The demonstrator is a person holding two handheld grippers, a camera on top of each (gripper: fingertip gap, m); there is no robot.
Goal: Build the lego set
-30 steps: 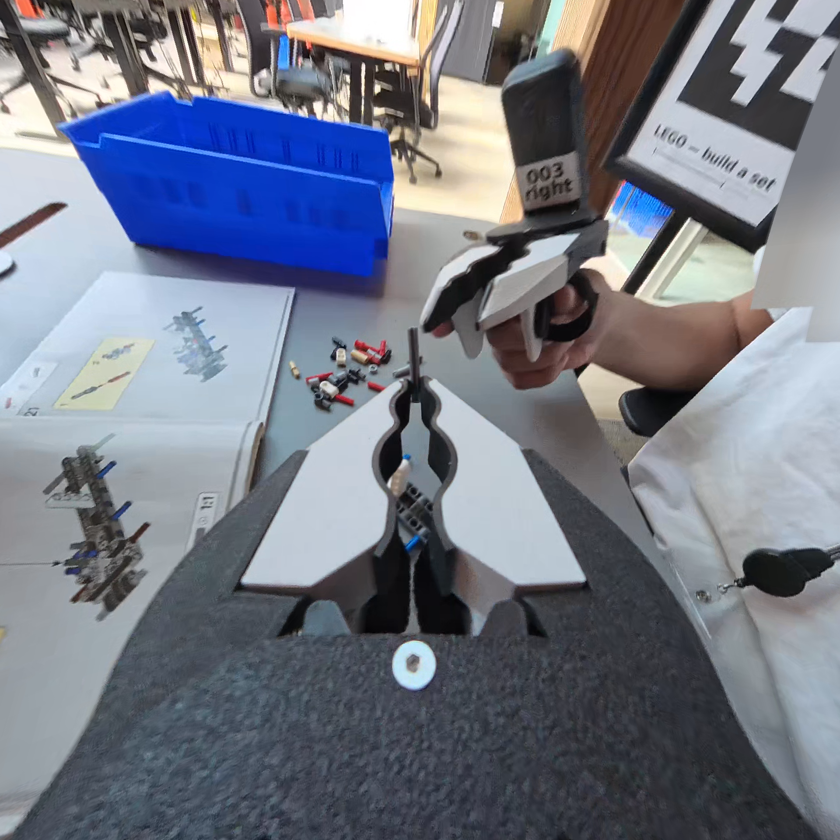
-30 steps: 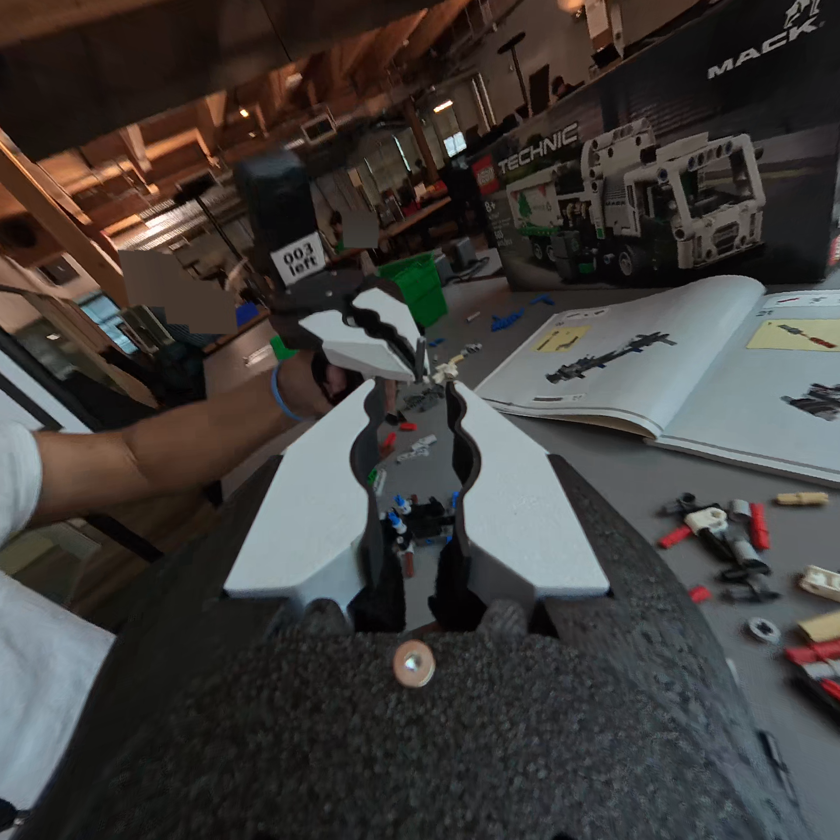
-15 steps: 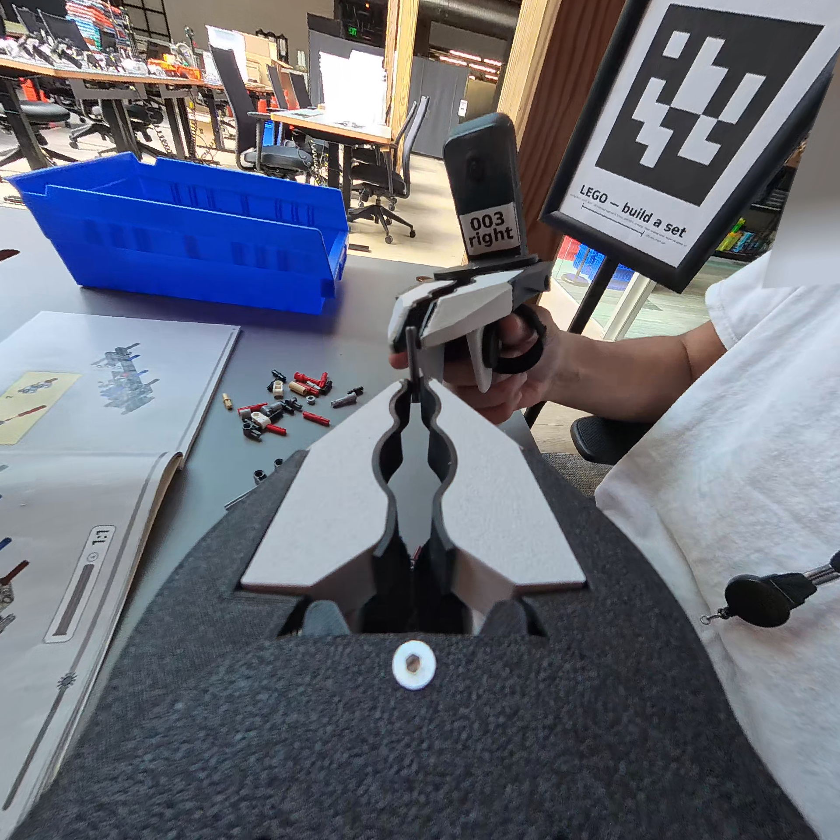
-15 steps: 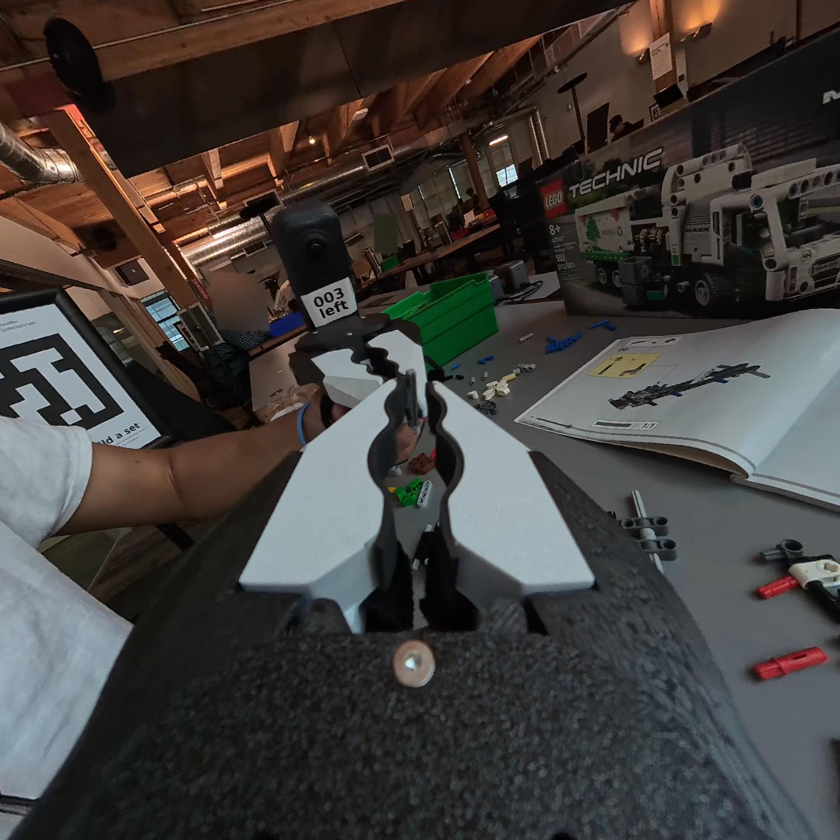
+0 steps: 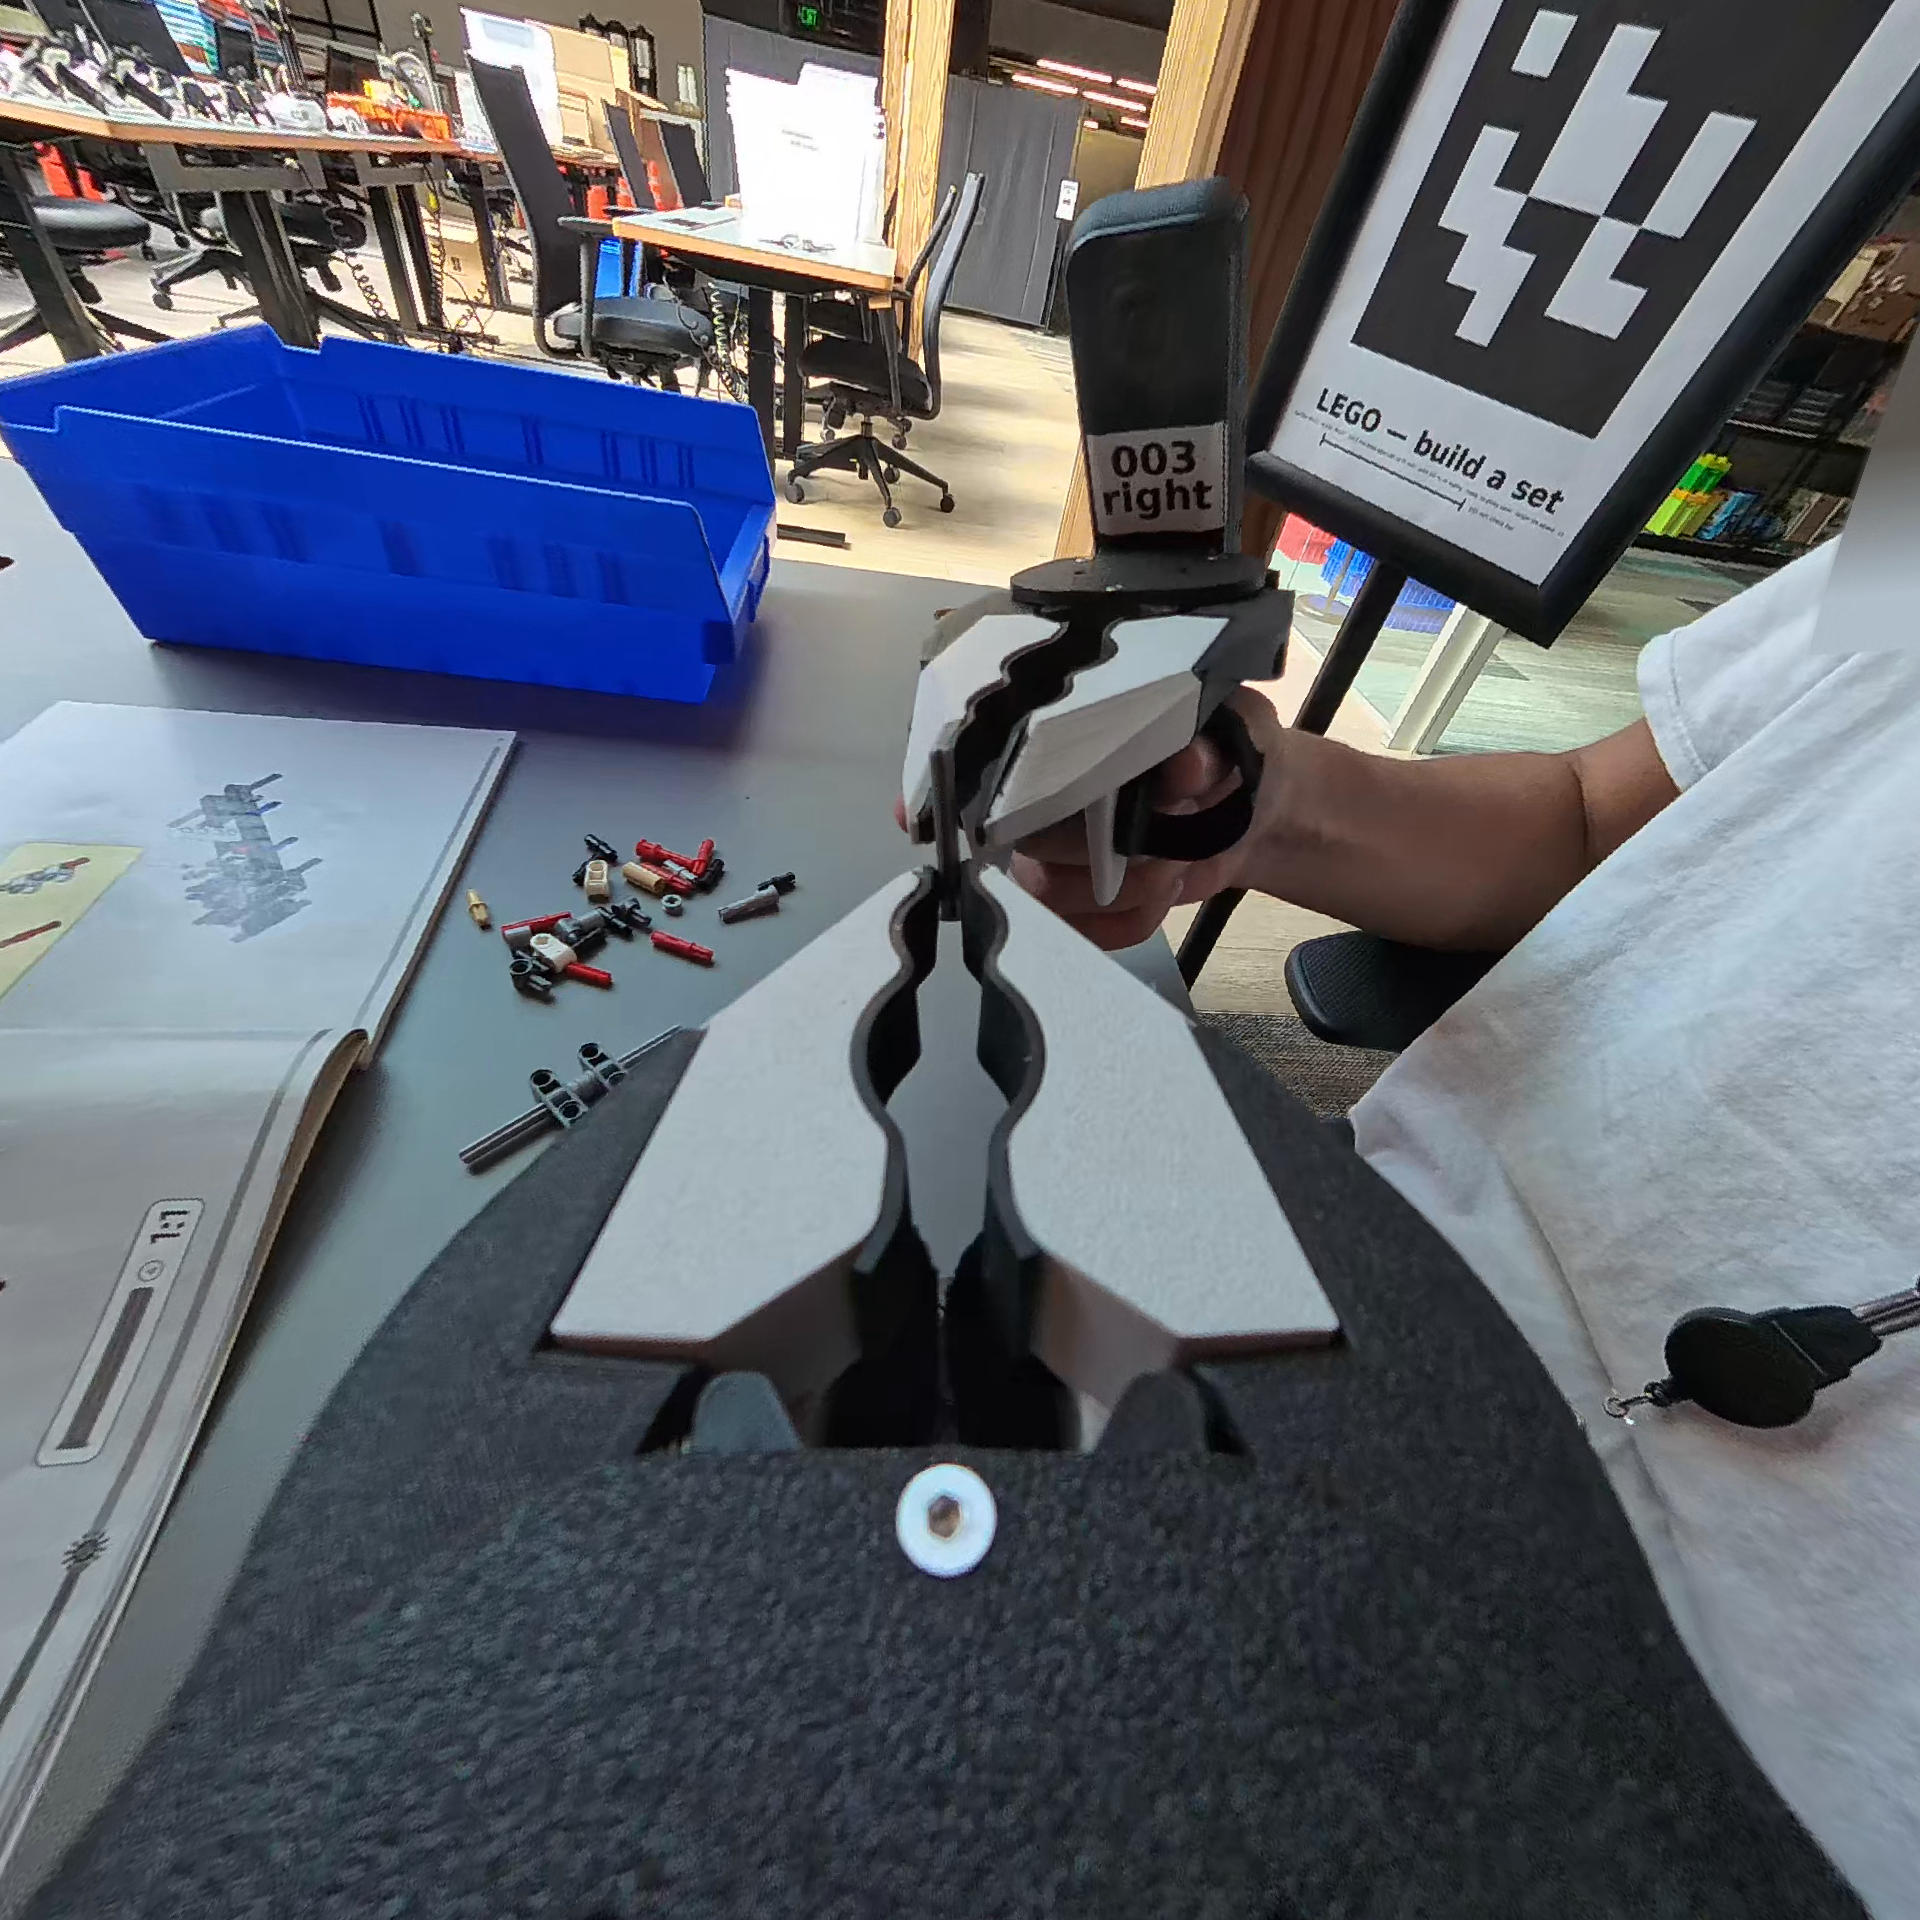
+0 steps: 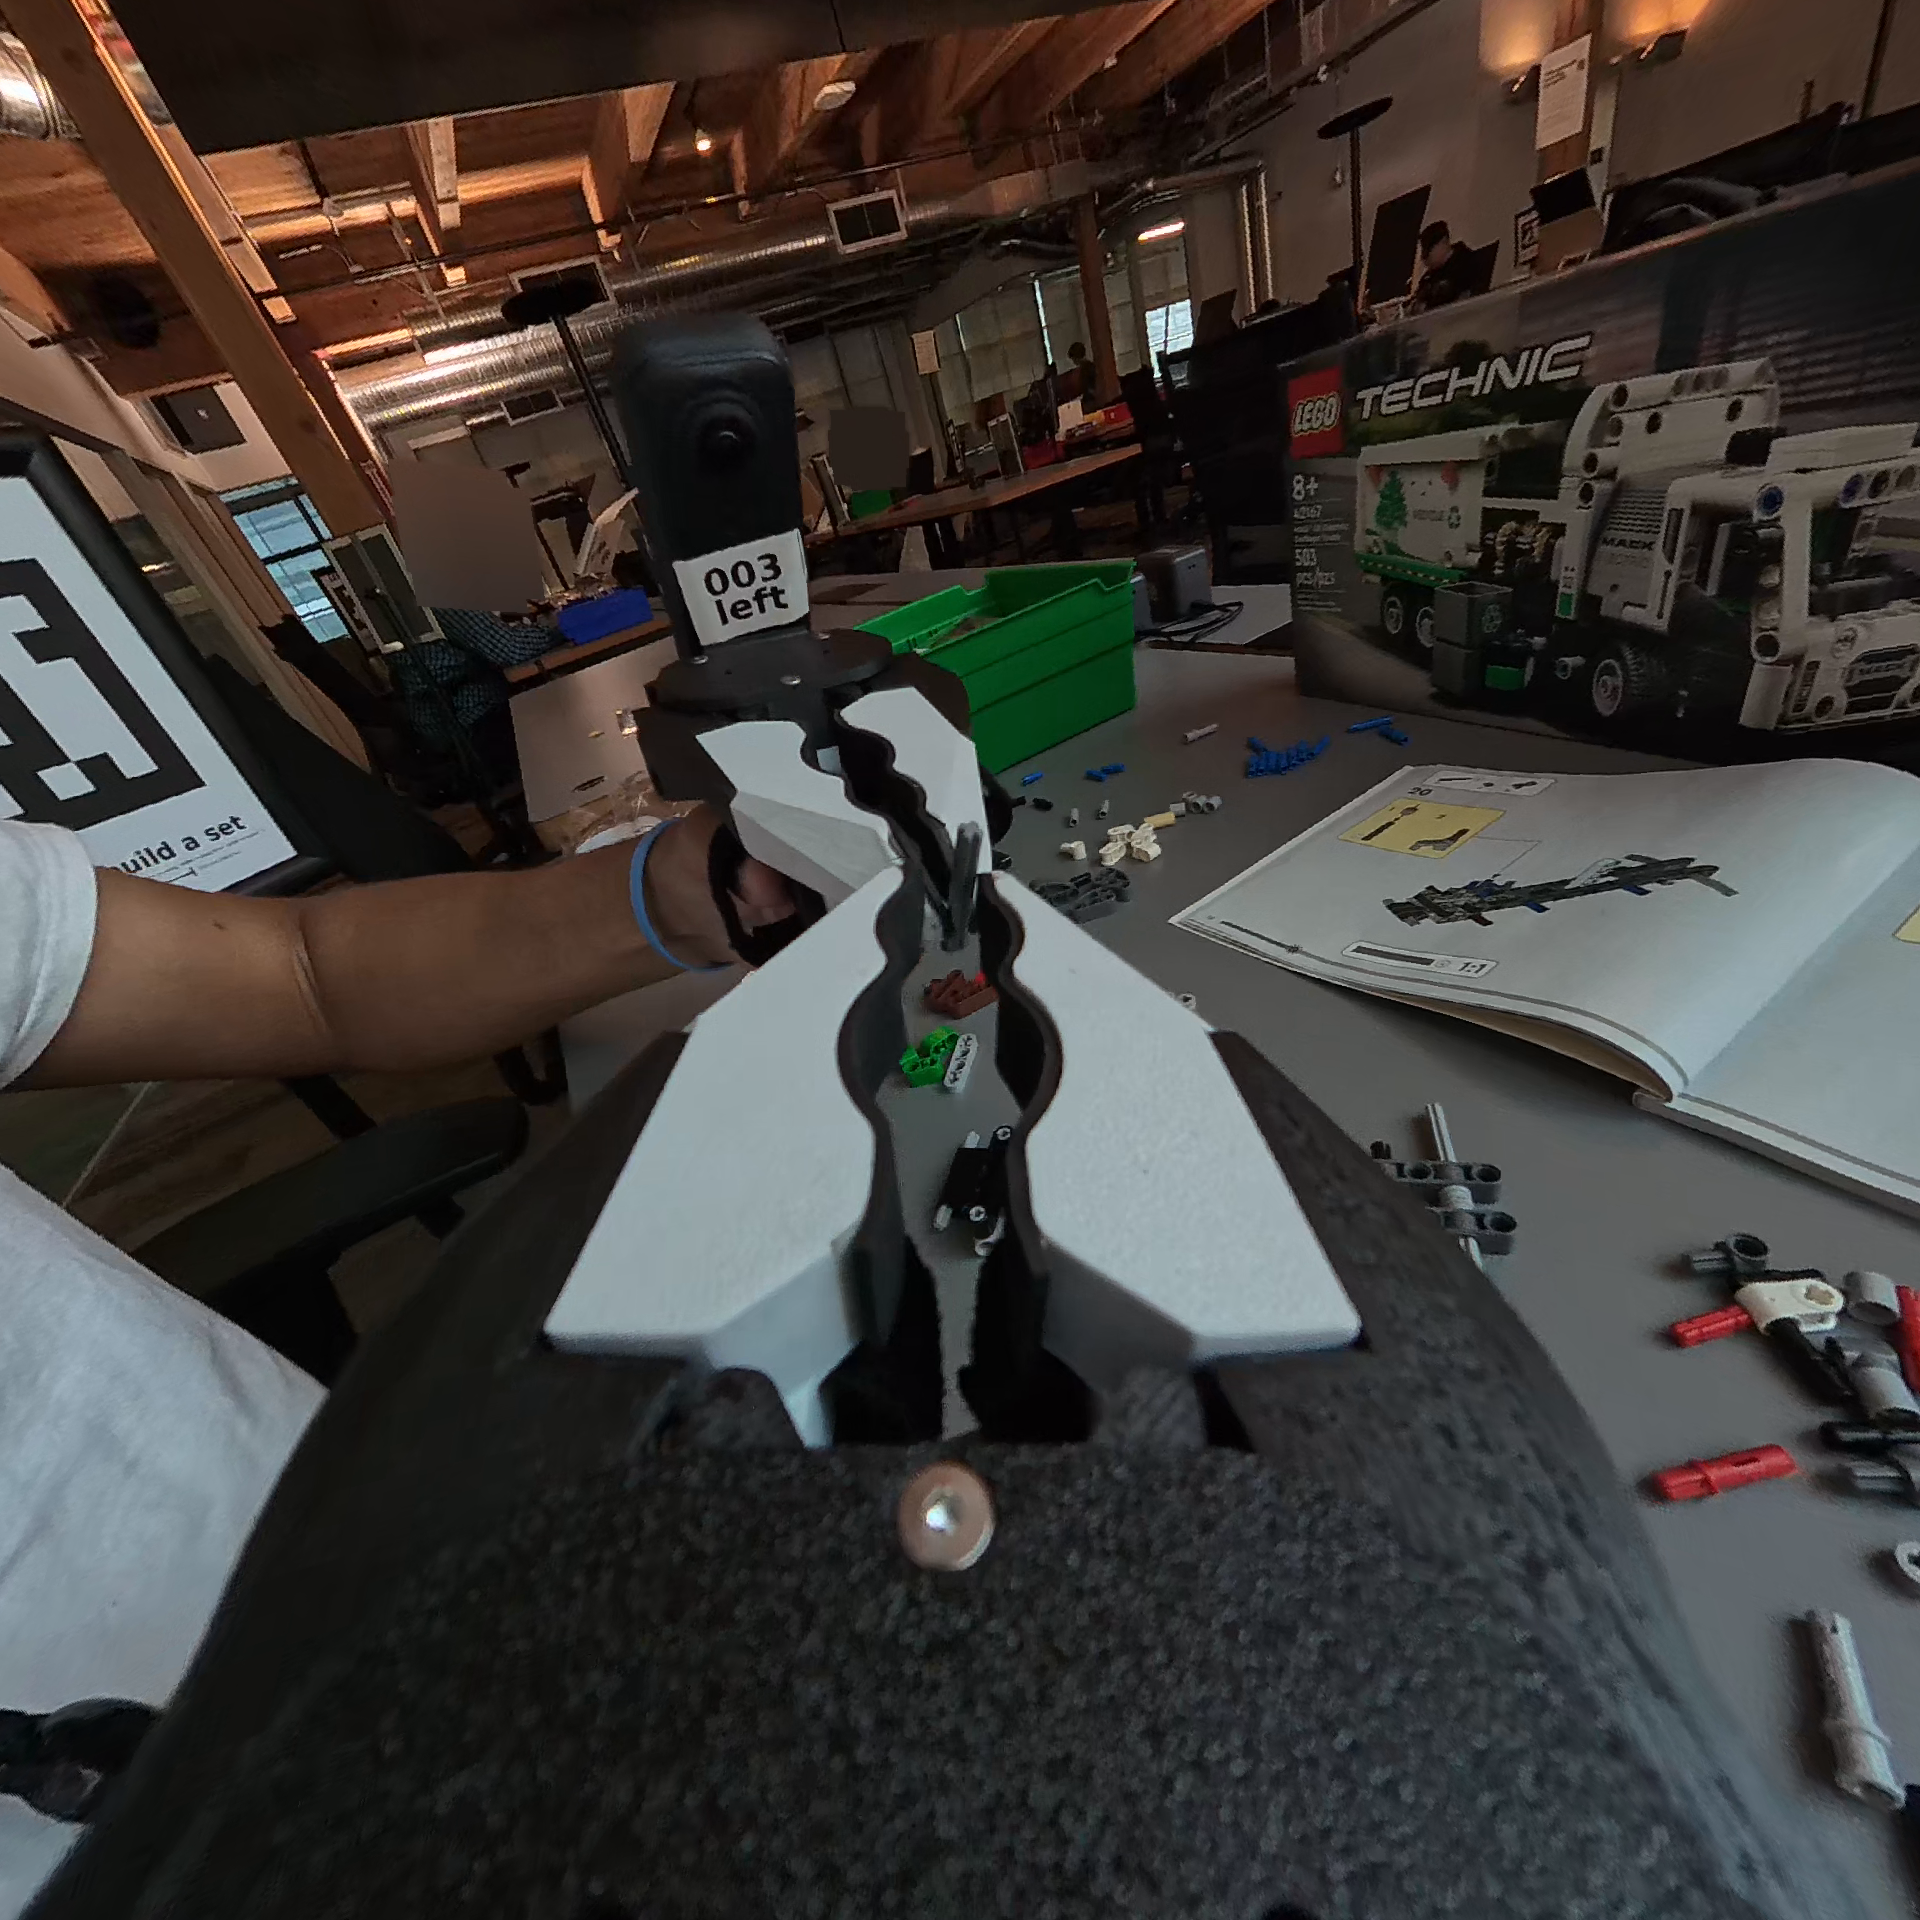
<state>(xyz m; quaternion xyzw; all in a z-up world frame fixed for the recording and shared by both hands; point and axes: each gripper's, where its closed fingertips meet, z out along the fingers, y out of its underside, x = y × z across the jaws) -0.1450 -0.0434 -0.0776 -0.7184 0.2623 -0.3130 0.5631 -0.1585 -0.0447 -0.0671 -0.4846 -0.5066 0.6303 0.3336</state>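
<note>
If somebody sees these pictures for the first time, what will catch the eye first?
Probably the two grippers meeting tip to tip in mid-air: the left gripper and the right gripper both pinch one thin dark grey Lego axle. Next, the large blue plastic bin at the table's far left, and the open white instruction booklet.
</note>
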